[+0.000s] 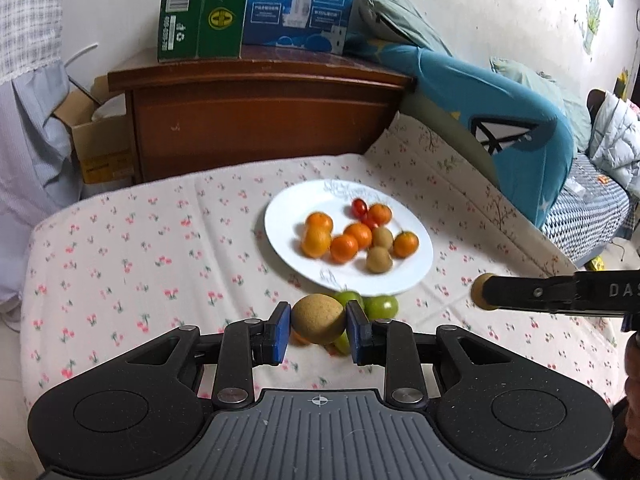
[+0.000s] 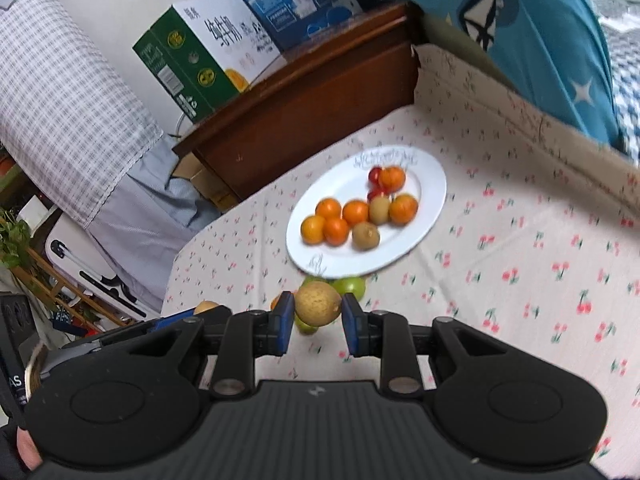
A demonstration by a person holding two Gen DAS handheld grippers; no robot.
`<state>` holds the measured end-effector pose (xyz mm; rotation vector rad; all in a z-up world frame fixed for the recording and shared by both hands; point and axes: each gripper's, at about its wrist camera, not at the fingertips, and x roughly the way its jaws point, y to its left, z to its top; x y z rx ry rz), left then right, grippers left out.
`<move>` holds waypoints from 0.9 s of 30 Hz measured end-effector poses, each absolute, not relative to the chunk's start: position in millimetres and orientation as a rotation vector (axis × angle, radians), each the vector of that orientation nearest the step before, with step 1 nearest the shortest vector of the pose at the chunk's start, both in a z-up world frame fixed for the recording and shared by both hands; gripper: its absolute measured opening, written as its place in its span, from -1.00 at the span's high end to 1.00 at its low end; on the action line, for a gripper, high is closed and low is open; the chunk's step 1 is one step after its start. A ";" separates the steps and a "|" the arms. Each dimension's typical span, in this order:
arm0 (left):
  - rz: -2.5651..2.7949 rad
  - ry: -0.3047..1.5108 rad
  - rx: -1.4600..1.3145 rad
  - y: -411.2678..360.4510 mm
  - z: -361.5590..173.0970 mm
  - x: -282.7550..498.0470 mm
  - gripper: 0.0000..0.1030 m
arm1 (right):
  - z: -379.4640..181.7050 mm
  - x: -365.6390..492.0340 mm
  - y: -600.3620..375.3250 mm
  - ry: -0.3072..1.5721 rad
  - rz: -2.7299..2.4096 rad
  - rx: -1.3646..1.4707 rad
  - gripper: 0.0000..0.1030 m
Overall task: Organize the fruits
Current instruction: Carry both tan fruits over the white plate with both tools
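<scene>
We hold one brown fruit [image 1: 318, 320] in each hand-held gripper [image 1: 319, 326], both clamped, and next must carry them over the plate [image 1: 288, 204].

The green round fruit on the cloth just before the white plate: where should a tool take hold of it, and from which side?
Grip the green round fruit across its widest middle, coming from above. It is round, so any pair of opposite sides would do, but the white plate rim lies close behind it and another green fruit beside it; the top is free.
</scene>
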<state>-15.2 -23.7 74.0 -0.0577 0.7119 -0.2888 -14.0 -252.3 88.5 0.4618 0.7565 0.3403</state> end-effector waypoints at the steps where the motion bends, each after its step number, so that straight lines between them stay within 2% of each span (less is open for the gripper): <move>1: -0.291 0.712 -0.061 -22.5 74.9 -11.9 0.48 | 90.3 -11.6 -254.1 0.751 0.339 0.464 0.50; 27: -0.270 0.767 -0.082 -25.8 48.6 108.8 0.48 | 62.3 106.4 -246.2 0.739 0.315 0.547 0.50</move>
